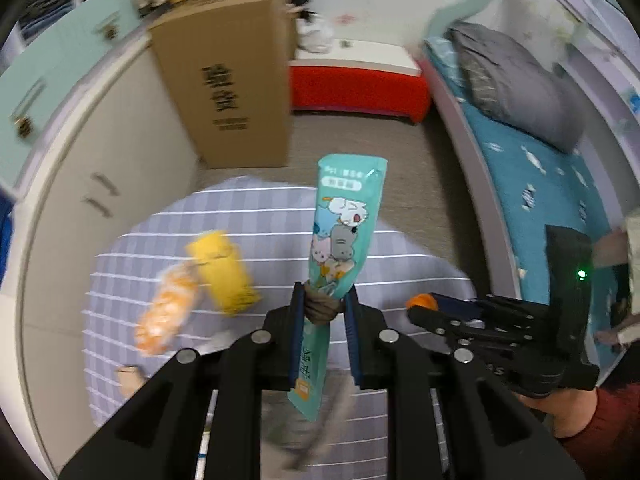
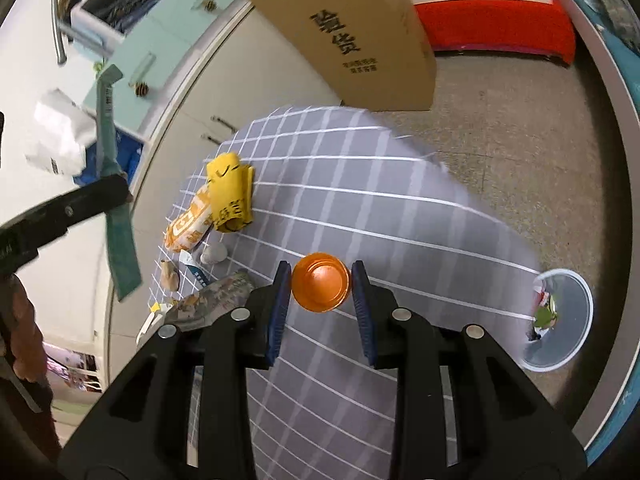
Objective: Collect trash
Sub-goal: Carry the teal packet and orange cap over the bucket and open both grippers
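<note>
Teal cartoon-printed wrapper (image 1: 340, 236) clamped in left claw (image 1: 324, 304); right claw (image 2: 322, 288) grips orange cup (image 2: 321, 287).

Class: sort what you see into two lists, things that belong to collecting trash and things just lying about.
Belongs to the job:
teal wrapper
orange cup
yellow packet
orange packet
bin

Just lying about:
cardboard box
grey pillow
red bench
</note>
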The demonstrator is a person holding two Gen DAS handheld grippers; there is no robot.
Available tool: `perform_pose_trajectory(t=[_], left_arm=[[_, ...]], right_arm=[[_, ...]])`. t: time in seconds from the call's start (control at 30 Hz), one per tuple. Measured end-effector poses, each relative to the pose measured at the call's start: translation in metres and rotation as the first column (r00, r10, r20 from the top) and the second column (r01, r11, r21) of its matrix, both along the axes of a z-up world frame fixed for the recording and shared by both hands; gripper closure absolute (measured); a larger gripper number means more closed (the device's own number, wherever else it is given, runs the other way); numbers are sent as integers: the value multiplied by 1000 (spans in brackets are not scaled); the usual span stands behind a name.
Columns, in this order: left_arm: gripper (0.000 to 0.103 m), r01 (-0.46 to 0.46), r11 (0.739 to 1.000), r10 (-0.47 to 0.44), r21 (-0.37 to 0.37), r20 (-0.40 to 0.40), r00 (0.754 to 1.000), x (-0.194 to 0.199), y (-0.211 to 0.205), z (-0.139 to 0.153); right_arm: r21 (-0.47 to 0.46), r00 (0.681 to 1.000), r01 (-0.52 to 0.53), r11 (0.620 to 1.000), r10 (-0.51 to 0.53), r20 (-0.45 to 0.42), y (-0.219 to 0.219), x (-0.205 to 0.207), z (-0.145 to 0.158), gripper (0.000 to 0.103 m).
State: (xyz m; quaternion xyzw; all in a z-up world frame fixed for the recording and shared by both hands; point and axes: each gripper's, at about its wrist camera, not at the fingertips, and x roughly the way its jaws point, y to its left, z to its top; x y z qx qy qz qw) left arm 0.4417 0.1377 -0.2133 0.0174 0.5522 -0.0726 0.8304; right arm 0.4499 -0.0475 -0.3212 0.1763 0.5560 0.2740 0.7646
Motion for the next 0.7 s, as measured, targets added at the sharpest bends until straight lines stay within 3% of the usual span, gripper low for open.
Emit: perform_pose_trajectory(t=[0.23, 0.3, 0.53, 0.6, 0.63, 0.7], left_arm=[[85, 116, 988, -125, -107, -88, 988, 6, -120, -42], [85, 138, 978, -161, -153, -143, 977, 7, -161, -70], [85, 172, 973, -215, -155, -334, 918, -1, -267, -176], [85, 162, 973, -211, -163, -363, 907, -2, -283, -194], [85, 153, 975, -205, -163, -381, 901, -4, -289, -202], [85, 133, 978, -189, -161, -412, 892, -4, -302, -217]], right_arm=[[-26, 991, 127, 992, -128, -25, -114, -18, -9, 73], [-62, 983, 170, 983, -174, -55, -149, -26, -23, 73], [-165, 943, 272, 948, -297, -150, -250, -47, -81, 72], [-152, 934, 288, 945, -312, -172, -268, -48, -93, 71], [-149, 929, 297, 943, -321, -183, -275, -47, -99, 70], [-124, 910, 320, 939, -341, -236, -290, -47, -112, 41]])
